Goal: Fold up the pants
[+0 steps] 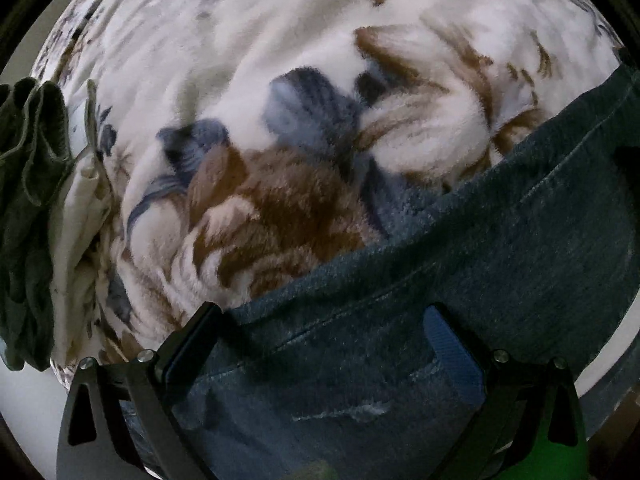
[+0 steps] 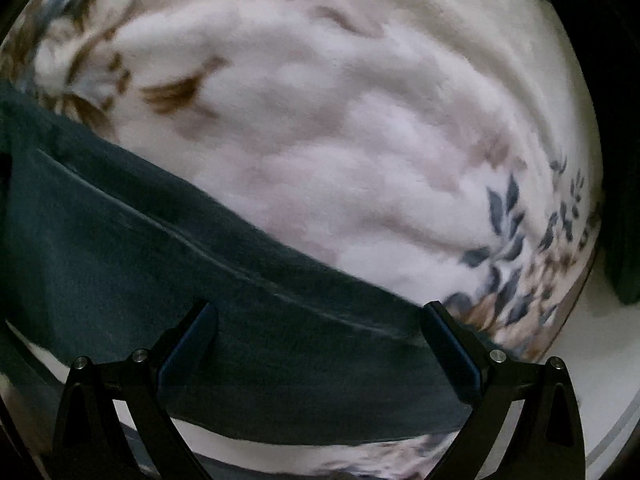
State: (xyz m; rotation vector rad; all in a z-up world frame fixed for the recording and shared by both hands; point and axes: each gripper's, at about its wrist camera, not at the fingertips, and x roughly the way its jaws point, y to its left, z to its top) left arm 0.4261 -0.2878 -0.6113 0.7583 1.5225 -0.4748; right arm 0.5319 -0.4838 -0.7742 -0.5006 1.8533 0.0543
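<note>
The fluffy white floral blanket (image 1: 280, 60) is carrying the dark blue denim pants (image 1: 500, 260), lying under both tools. The left tool (image 1: 320, 344) and right tool (image 2: 320, 340) are gaping open over the cloth; each should be pinching one edge evenly.

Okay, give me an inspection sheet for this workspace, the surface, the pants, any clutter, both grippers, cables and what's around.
Surface: fluffy white blanket with brown and blue flower print, rumpled.
Job's things: dark blue pants spread on the blanket, stretching across both views; how far the fold has got cannot be told.
Clutter: dark green cloth bunched at the blanket's left edge, a pale cloth beside it.
Grippers: left gripper open, fingers spread wide over the pants; right gripper open, fingers spread over the pants' edge. Contact cannot be told.
Cables: nothing seen.
Surroundings: dark and blurred beyond the blanket.
</note>
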